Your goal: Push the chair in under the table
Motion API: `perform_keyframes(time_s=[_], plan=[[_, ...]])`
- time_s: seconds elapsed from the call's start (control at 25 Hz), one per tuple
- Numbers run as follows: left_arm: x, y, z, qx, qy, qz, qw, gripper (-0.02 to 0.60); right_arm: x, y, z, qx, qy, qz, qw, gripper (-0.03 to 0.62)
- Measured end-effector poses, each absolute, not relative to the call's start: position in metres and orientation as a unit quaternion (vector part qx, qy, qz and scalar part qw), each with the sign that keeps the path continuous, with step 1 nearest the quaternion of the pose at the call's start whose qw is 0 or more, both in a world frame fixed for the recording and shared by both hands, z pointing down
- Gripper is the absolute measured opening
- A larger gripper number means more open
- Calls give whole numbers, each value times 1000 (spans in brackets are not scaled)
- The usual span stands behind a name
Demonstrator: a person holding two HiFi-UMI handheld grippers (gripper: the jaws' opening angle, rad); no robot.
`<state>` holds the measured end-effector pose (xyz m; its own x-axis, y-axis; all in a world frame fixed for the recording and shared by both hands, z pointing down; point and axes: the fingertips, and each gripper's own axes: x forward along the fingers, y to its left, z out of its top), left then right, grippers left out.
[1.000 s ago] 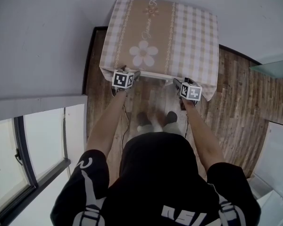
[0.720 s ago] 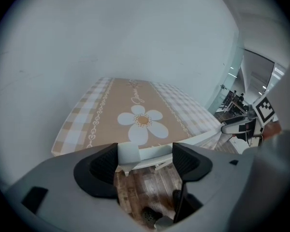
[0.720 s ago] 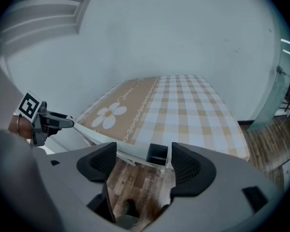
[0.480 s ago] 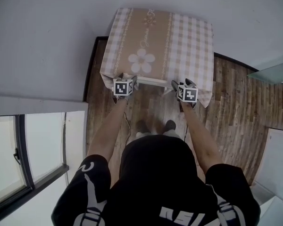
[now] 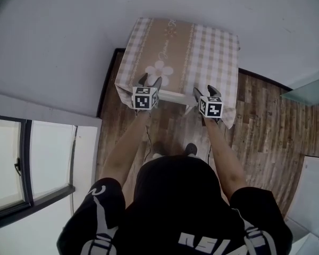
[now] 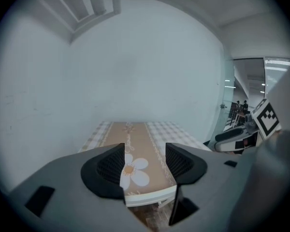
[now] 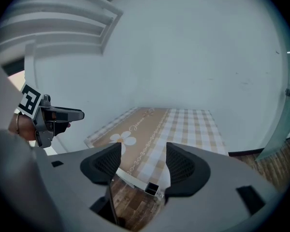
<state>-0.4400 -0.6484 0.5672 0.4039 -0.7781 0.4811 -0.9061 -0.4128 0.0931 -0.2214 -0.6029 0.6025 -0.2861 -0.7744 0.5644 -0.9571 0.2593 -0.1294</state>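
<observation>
The table (image 5: 202, 52) under a beige checked cloth with a flower print stands against the wall. The chair is tucked beneath it; only its white back rail (image 5: 173, 95) shows at the table's near edge. My left gripper (image 5: 149, 81) hangs above the near left corner and my right gripper (image 5: 204, 91) above the rail's right end. Both are open with nothing between the pads, and their jaws have just been closing somewhat. In the left gripper view, the left gripper (image 6: 145, 166) frames the flower print (image 6: 133, 170). In the right gripper view, the right gripper (image 7: 144, 163) looks over the rail's open tube end (image 7: 152, 189).
A white wall (image 5: 69, 31) runs behind and left of the table. A window (image 5: 26, 163) is at the lower left and a glass partition (image 5: 308, 92) at the right. Wood floor (image 5: 260, 121) lies around the table, with the person's feet (image 5: 190, 149) just behind the chair.
Both grippers have risen from the level of the chair's back rail to above the table's near edge. The jaws look slightly narrower. The chair has stayed put under the table.
</observation>
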Motion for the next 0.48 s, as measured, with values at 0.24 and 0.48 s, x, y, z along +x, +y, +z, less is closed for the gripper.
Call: perform_keyframes(time_s=[0.24, 0.48], plan=[[-397, -626, 530, 836, -505, 160, 146, 241, -211, -594, 554, 551, -794, 181, 181, 257], [-381, -608, 514, 842, -500, 159, 129, 192, -203, -584, 526, 539, -811, 143, 174, 207]])
